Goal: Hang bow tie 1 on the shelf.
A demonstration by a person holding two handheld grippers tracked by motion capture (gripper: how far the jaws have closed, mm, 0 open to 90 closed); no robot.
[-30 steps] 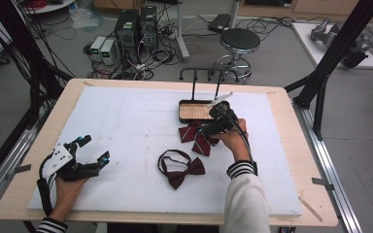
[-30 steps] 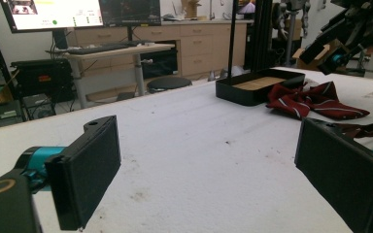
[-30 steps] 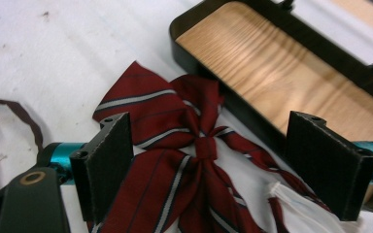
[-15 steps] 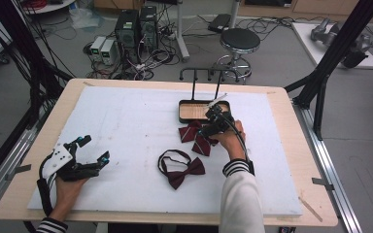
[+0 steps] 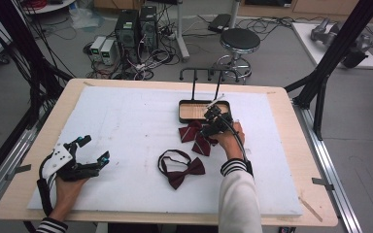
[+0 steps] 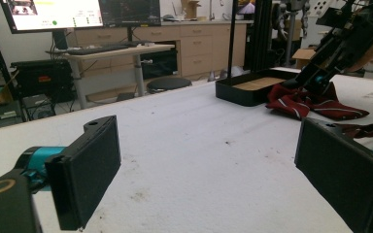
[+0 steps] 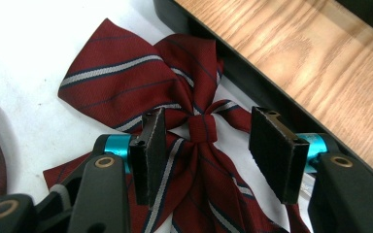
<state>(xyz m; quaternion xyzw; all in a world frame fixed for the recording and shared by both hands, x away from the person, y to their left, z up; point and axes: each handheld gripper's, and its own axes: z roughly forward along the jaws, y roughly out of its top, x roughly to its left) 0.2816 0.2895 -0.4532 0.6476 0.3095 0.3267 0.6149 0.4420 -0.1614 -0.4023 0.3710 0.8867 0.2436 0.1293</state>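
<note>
A dark red striped bow tie [image 5: 193, 137] [image 7: 121, 77] lies on the white mat, just in front of a black tray [image 5: 180, 114] [image 7: 291, 53] with a wooden floor. My right gripper [image 5: 208, 131] [image 7: 209, 116] points down over it, one pad on each side of the tie's knot. Its jaws have just been closing, and the pads stand apart from the knot without pressing it. A plain dark red bow tie [image 5: 184, 171] with a strap loop lies nearer me. My left gripper [image 5: 95, 148] [image 6: 209, 131] rests open on the mat at the left, holding nothing.
A black rail stand [image 5: 206, 75] rises behind the tray. The white mat [image 5: 126, 121] covers most of the wooden table. From the left gripper view, the tray [image 6: 252, 90], the striped tie [image 6: 311, 102] and the other gripper [image 6: 335, 48] sit far right.
The right gripper's jaws have narrowed around the striped tie's knot, and the hand has shifted slightly over it. The left hand has kept still.
</note>
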